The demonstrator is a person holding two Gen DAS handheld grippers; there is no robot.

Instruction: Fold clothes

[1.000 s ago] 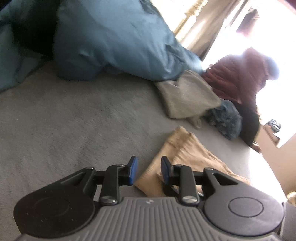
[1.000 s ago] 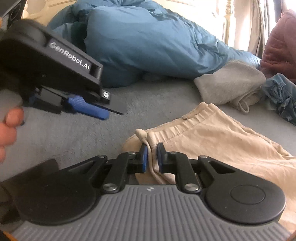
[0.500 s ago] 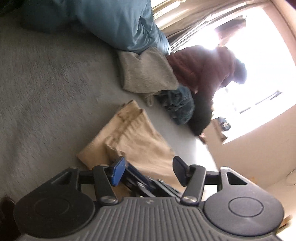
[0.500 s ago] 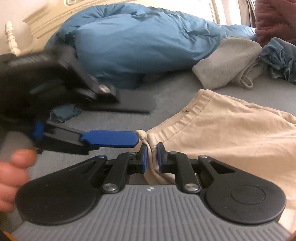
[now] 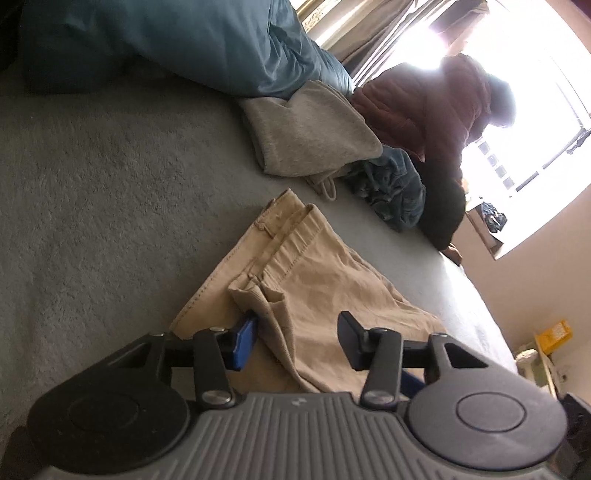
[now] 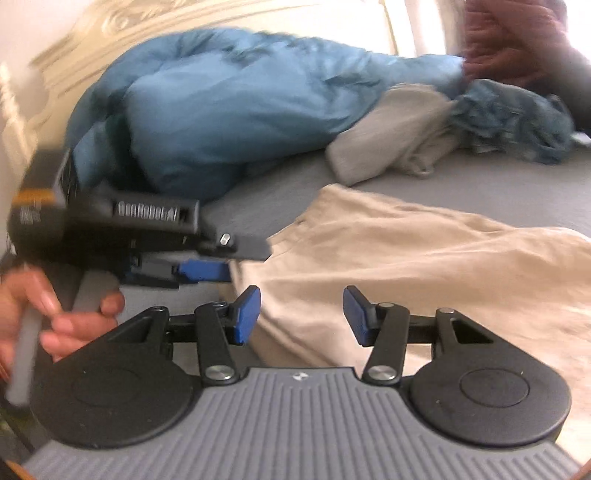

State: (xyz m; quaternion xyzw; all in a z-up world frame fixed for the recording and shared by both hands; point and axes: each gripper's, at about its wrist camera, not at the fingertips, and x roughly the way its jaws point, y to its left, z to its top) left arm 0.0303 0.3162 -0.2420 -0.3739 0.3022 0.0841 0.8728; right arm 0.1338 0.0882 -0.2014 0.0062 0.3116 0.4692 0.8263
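— What sits at the head of the bed (image 5: pixel 110 192)?
— A big blue duvet (image 6: pixel 236 122), bunched up against a pale carved headboard (image 6: pixel 122 22).
— And toward the window (image 5: pixel 546 122)?
— Curtains (image 5: pixel 399 29) hang beside it, with harsh light washing out the glass. A cream wall (image 5: pixel 546 280) runs below the sill.
— Anything past the mattress edge?
— A small yellow object (image 5: pixel 554 332) low by the wall, too small to tell what it is.
— The bed's surface?
— Grey, with a slightly fuzzy texture.

Trousers (image 5: pixel 317 291) on bed (image 5: pixel 110 177); sweatshirt (image 5: pixel 310 136) behind, duvet (image 5: pixel 184 40) further back.
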